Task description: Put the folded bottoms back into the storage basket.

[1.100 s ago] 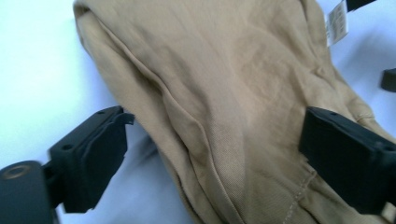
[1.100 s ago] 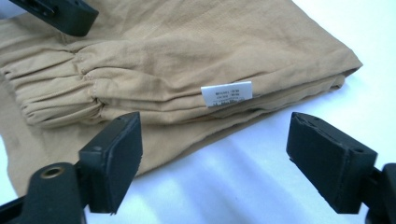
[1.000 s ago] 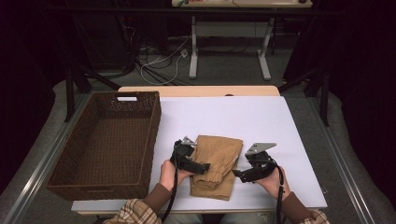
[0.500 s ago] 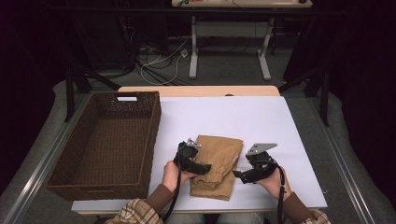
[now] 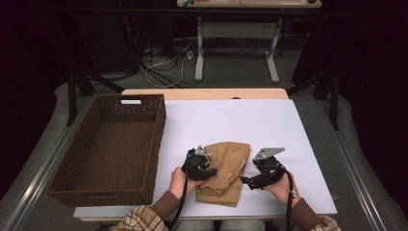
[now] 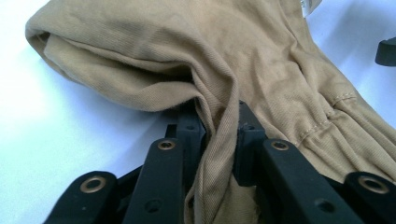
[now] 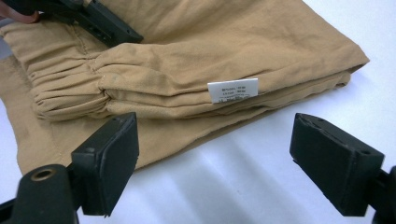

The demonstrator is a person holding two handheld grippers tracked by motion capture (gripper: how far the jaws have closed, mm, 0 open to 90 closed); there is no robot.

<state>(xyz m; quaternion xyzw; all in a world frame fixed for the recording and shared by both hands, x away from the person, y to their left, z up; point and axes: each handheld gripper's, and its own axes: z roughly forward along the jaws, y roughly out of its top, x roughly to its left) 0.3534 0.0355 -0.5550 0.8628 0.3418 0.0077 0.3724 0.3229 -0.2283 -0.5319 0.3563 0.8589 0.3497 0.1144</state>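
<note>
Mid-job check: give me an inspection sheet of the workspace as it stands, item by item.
Surface: white table top, bare beyond the job's things.
Job's things: folded tan garment lying flat near the front edge; white label on its side; empty brown wicker basket at the left.
Clutter: nothing seen.
Grippers: left hand-held gripper has just been closing and pinches a fold of the garment; right hand-held gripper is open beside the garment's edge, apart from it.
Cables: a black cable trails from each gripper; loose cables on the floor.
Surroundings: dark room, white desk legs behind.
</note>
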